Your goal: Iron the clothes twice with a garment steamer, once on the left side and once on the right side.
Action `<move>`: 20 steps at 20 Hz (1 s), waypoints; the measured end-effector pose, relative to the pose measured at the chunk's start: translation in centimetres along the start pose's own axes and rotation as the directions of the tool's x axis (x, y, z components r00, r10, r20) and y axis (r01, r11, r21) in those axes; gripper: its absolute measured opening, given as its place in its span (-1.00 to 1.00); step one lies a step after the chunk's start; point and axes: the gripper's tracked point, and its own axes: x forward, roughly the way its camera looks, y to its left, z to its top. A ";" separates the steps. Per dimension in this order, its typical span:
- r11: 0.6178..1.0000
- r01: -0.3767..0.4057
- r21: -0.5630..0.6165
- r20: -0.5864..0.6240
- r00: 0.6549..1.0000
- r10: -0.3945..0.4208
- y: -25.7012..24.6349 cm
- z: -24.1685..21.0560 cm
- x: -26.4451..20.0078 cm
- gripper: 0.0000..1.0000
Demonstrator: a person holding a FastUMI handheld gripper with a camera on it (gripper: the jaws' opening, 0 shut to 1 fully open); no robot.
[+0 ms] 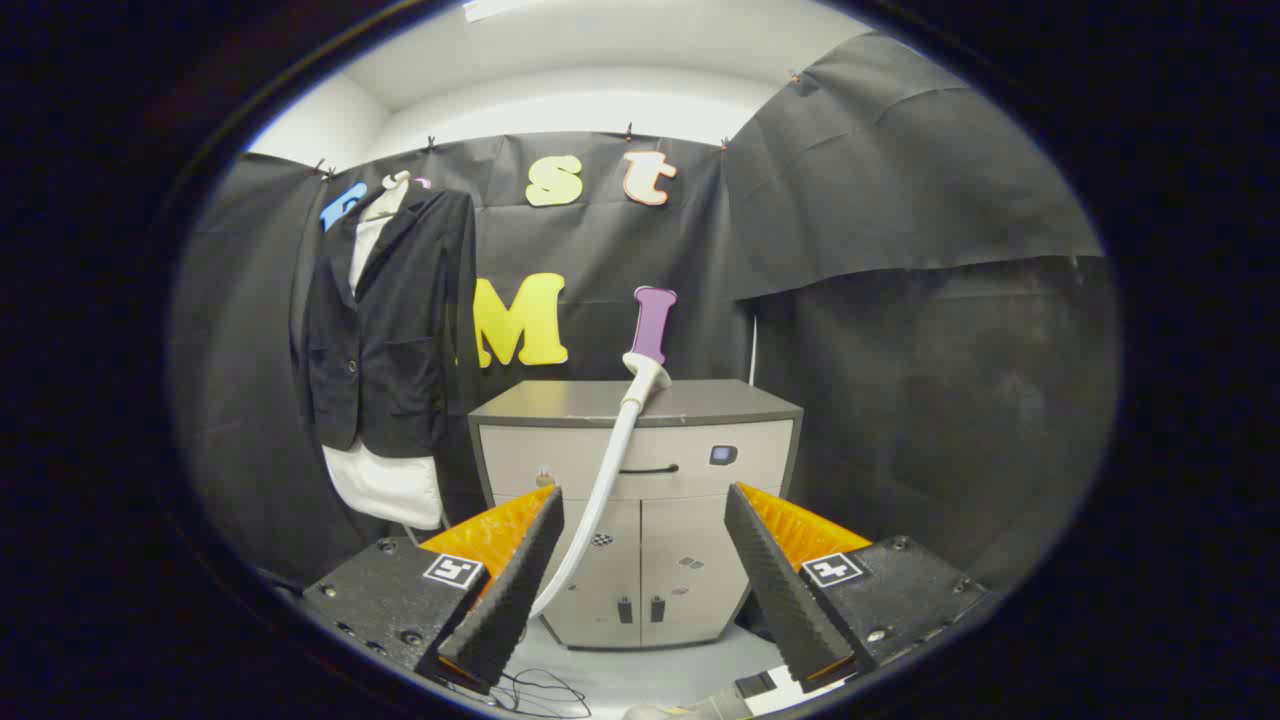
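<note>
while tongs (645,520) gape empty, steamer wand (612,470) leans on cabinet (640,405), head up, jacket (385,320) hangs leftward

Dark jacket (385,320): matt woven cloth; white shirt (385,485) beneath: smooth cloth. Cabinet (640,500) at 12 o'clock beyond open gripper (645,505): matt laminate, faint sheen on top. Steamer wand (610,470): glossy smooth plastic. Fingers (510,590), spread with nothing between: ridged, matt pads.
</note>
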 end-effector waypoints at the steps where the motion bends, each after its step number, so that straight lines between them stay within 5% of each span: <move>1: 1.000 -0.001 0.002 -0.001 1.000 0.001 0.2 0.0 0.1 1.00; 13: 0.999 0.034 -0.008 -0.021 0.999 -0.034 1.4 0.0 -0.4 1.00; 20: 1.000 0.020 -0.003 -0.036 0.999 -0.020 -0.7 2.7 4.5 1.00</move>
